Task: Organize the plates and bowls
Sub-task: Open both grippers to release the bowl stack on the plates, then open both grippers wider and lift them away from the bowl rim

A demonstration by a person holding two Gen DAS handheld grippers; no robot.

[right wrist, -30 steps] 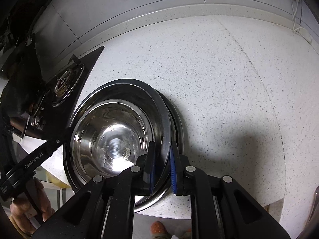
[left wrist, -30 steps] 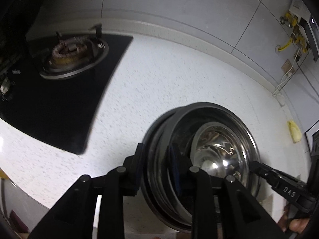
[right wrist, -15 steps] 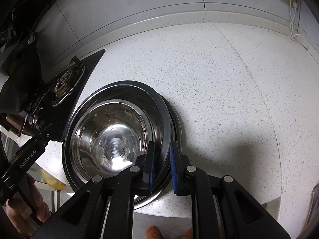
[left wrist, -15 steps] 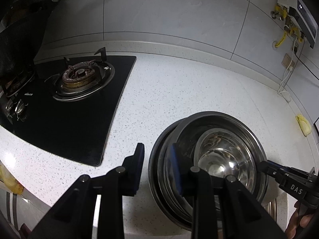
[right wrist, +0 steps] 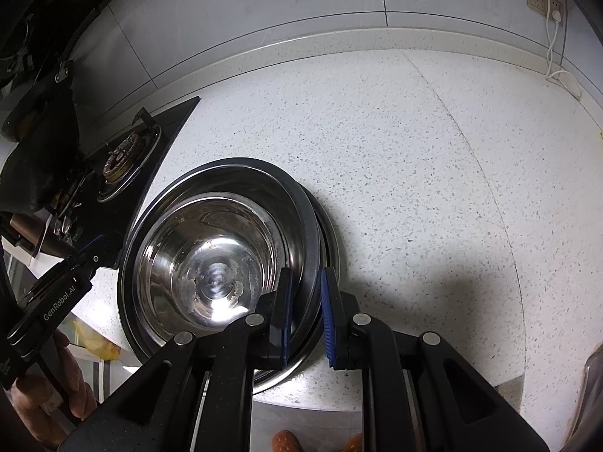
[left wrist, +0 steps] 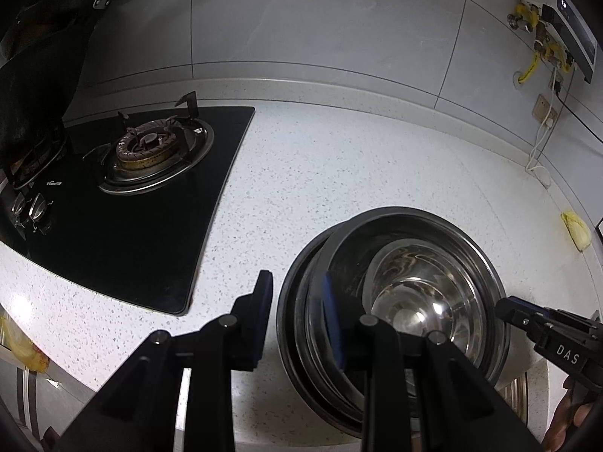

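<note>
Two grippers straddle opposite rims of the nested steel bowls (right wrist: 211, 260) to steady the stack on the counter (right wrist: 414, 173): the right gripper (right wrist: 305, 316) pinches its rim narrowly, while the left gripper (left wrist: 297, 316) sits loosely around the near-left edge without visibly clamping.

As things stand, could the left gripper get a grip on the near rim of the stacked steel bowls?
Probably yes: the left gripper already straddles the rim of the stacked steel bowls, one pad inside, one outside, nothing between. The right gripper holds the opposite rim, out of its way.

Both tongs point steeply down. The right tongs (right wrist: 305, 312) clamp the bowls' (right wrist: 226, 203) rims. The left tongs (left wrist: 297, 312) straddle the opposite rims, jaws apart, not pressing.
</note>
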